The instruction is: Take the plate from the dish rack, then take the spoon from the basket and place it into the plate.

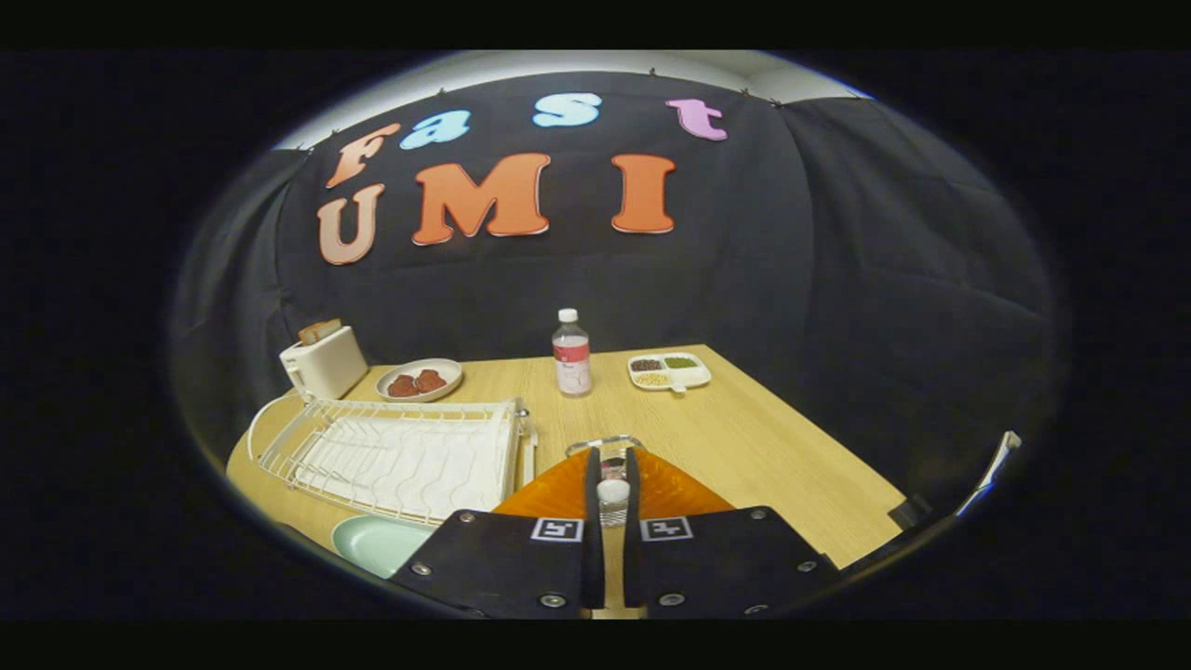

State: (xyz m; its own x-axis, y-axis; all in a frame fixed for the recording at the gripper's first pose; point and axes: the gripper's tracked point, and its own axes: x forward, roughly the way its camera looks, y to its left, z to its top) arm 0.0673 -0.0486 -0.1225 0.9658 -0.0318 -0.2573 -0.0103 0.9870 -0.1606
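Spoon step: tongs point(611, 465) narrow, clamping spoon point(612, 490) over basket point(670, 489); next, carry to plate point(372, 542)

The hand-held gripper point(611, 465) points over an orange mesh basket point(670, 491), its two black fingers point(593, 484) close together with a white-handled spoon point(612, 495) in the narrow gap; whether both press on it cannot be told. A pale green round plate point(372, 542) lies on the wooden bench point(772, 447), just before the white wire dish rack point(395, 453). Beyond stand a clear plastic bottle point(571, 354), a white toaster point(323, 361) and a divided white tray point(668, 370).
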